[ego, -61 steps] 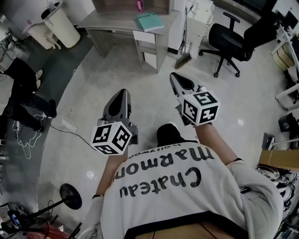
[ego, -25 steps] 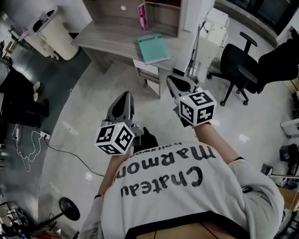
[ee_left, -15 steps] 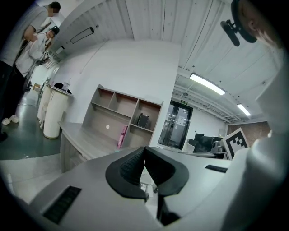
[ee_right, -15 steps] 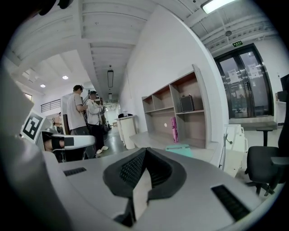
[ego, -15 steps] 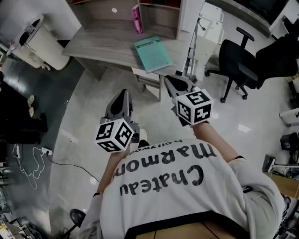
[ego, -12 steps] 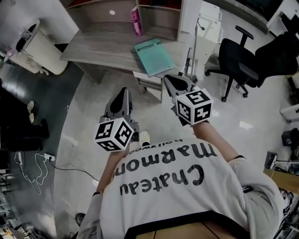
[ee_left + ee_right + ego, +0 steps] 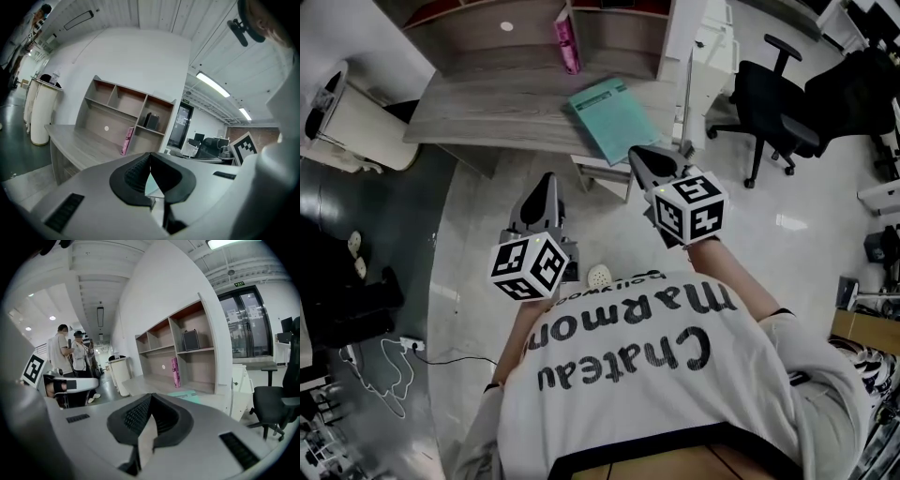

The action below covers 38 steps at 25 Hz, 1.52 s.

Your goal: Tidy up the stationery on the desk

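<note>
Plainly, left gripper [image 7: 546,183] and right gripper [image 7: 640,155] are pressed together, empty, short of the tabletop [image 7: 478,122]. The teal notebook [image 7: 612,117] lies flat at twelve o'clock by its near edge. Best to spread the right jaws before reaching, coming in low.

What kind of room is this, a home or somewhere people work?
Most likely an office or lab workspace: a wooden desk backed by open shelves, a black swivel chair nearby, and a teal book lying on the desk.

Your desk [image 7: 478,112] is matt, grey-grained wood; the floor [image 7: 473,244] under you is glossy and smooth; your shirt [image 7: 675,403] is cloth.
</note>
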Each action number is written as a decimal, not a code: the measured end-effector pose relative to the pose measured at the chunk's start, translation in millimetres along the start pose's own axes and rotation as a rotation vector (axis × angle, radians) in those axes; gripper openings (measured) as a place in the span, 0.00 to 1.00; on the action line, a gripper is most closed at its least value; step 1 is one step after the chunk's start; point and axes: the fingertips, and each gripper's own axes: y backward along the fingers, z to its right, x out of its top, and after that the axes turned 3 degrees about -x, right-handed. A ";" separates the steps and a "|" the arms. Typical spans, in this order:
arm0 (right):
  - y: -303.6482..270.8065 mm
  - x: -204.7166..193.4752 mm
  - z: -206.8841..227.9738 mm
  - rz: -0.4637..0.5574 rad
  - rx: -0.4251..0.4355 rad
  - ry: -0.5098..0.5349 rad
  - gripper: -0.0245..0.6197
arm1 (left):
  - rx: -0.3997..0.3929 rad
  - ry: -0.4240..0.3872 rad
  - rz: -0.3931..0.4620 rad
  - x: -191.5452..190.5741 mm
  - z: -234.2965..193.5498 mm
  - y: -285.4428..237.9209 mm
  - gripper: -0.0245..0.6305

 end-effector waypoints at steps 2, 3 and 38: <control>-12.4 -1.0 0.6 -0.007 -0.018 -0.014 0.05 | -0.018 -0.006 -0.010 3.4 -10.4 -6.5 0.06; -18.7 -1.9 1.4 -0.009 -0.028 -0.024 0.05 | -0.026 -0.009 -0.016 4.5 -15.9 -10.0 0.06; -121.9 -166.2 53.6 -0.027 -0.172 -1.076 0.49 | -0.013 0.121 -0.319 -102.9 -136.7 -19.7 0.06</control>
